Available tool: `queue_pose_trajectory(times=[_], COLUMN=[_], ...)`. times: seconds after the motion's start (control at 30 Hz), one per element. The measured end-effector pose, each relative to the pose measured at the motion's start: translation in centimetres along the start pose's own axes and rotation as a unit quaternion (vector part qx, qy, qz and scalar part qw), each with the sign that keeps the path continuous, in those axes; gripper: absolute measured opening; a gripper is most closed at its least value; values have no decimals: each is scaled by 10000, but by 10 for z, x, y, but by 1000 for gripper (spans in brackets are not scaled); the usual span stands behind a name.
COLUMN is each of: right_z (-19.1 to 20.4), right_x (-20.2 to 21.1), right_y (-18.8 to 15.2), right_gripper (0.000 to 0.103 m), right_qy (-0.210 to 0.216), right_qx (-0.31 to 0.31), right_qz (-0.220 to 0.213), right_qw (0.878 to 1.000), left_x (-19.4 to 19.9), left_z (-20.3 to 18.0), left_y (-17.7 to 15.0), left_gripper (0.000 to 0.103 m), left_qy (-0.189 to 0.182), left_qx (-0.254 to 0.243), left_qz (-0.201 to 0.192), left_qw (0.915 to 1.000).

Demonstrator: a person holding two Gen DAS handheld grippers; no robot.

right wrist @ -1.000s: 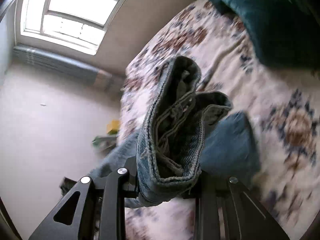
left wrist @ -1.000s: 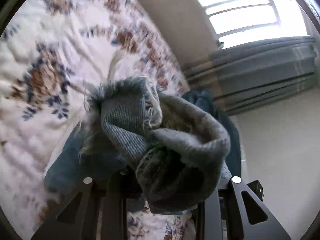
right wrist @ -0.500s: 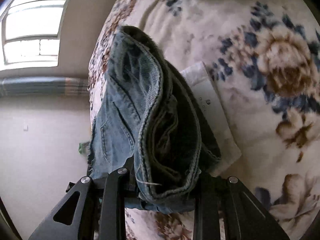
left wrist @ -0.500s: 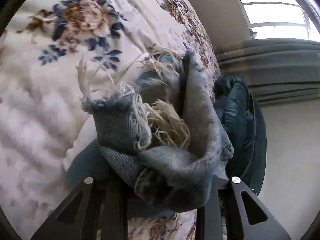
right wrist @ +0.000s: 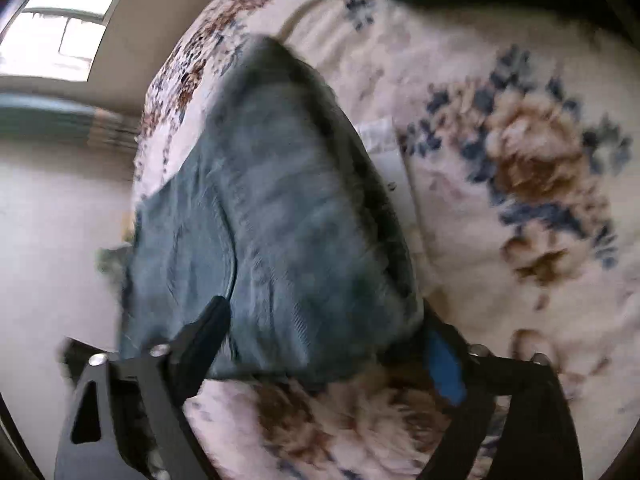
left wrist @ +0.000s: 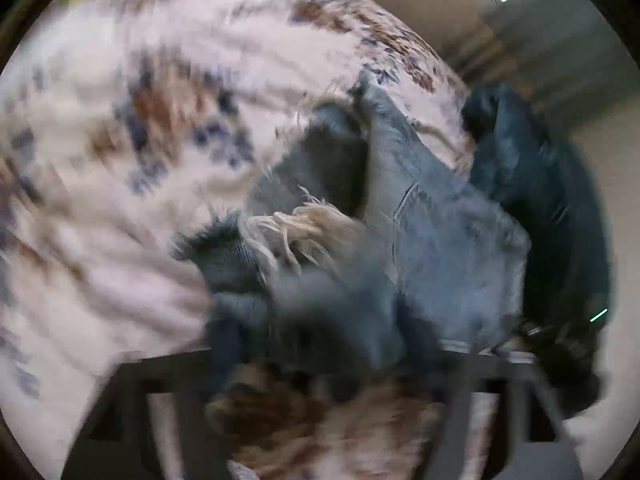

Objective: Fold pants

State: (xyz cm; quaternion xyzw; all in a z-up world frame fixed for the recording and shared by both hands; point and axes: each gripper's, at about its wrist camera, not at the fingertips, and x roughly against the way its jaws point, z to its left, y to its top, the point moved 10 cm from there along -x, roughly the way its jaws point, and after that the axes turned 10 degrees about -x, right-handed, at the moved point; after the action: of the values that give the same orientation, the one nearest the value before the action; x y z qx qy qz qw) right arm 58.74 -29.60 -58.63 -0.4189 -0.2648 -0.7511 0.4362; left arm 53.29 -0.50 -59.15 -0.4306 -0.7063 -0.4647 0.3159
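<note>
We see the jeans (right wrist: 280,220) lying bunched on the flowered bed (right wrist: 520,80). Our right gripper (right wrist: 324,328) has its jaws spread wide around the denim. Our left gripper (left wrist: 320,364) is blurred; we cannot tell its jaws' state, frayed hem (left wrist: 304,224) just ahead.

Faded blue denim on the pants (right wrist: 280,216), a matt, coarse weave with stitched seams, and along the hem (left wrist: 304,232) a ragged fringe of pale loose threads. Under them the bedspread (right wrist: 520,160), soft matt cloth, cream with brown and blue flowers, lightly rumpled. A darker blue garment (left wrist: 532,184) beside the jeans has a slight sheen. The right gripper (right wrist: 332,344) looks like matt black plastic with small shiny metal screws and a blue pad on one finger; the left view is blurred
</note>
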Motion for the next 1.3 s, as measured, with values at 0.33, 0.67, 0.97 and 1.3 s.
queue_pose_trajectory(times=[0.33, 0.67, 0.97, 1.3], right_z=[37, 82, 121, 157], right_x=[71, 204, 366, 528], right_y=[-46, -118, -228, -364], right_gripper=[96, 96, 96, 96], right_qy=[-2335, -2051, -1652, -1447], right_qx=[1424, 1135, 1498, 2171], right_qz=[-1387, -2029, -2602, -3193], right_qw=[9518, 9507, 9394, 9110], left_x=[58, 179, 341, 498], left_z=[-6, -66, -124, -159], left_y=[-10, -27, -76, -144], left_gripper=[100, 100, 100, 100], left_qy=[1768, 1889, 1921, 1755], left_qx=[-1431, -2021, -2133, -2027], left_qz=[193, -334, -988, -1466], left_qw=[9736, 9604, 9528, 9522])
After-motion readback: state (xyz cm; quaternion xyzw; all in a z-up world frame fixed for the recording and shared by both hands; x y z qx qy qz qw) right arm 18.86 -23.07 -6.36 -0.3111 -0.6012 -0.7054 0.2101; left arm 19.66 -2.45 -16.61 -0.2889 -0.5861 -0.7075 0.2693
